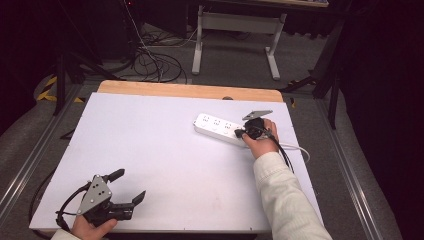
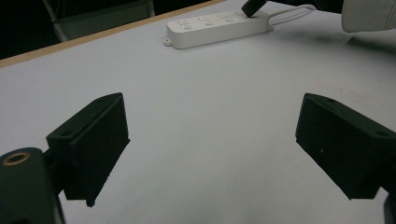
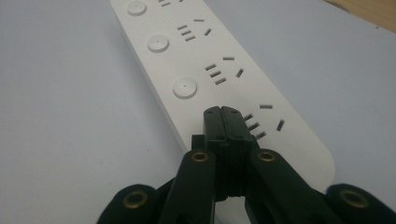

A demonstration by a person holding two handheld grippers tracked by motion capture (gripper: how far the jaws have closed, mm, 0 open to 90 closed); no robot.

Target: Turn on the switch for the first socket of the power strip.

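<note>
**High view: right gripper on power strip, left one idle**

Right gripper [image 1: 244,132] sits at the cable end of the strip [image 1: 217,127], jaws fully together, nothing between them. In the right gripper view the closed tips [image 3: 222,122] rest over the last socket group, just beside the round button [image 3: 185,87] ahead of them. Looks like the closed jaws serve as a poking tool for a switch or to pin the strip down; can't tell whether they actually touch.

Left gripper [image 1: 129,186] is parked at the near left table corner, jaws wide, holding nothing, well apart from the strip. Probably just kept out of the way.

Table [image 1: 150,150] is a plain white sheet, wooden edge at the far side. Beyond it: grey carpet, loose cables [image 1: 155,65], a white desk frame [image 1: 235,40], dark surroundings.
</note>
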